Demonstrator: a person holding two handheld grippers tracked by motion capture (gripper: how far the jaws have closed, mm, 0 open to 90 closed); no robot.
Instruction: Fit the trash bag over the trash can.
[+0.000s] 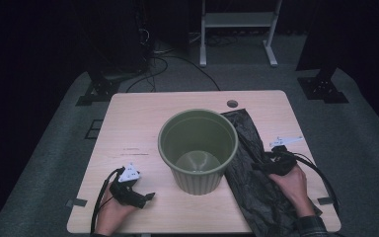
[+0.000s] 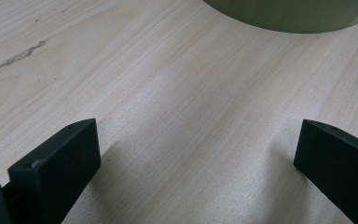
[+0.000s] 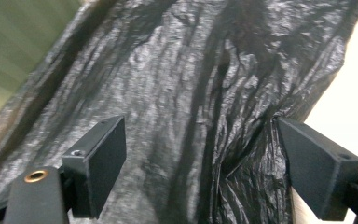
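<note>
On the pale wood-grain surface, a crinkled black plastic bag lies touching a ribbed green bucket. The right gripper spreads released fingers over it; the left gripper rests released.

The table is pale wood with a fine, matt grain and a few dark scratches. The green bin looks like smooth plastic, ribbed on its outer wall, with a dull sheen inside. The black bag is thin, crinkled plastic film, glossy where light catches its creases. The gripper jaws look like matt black plastic.
</note>
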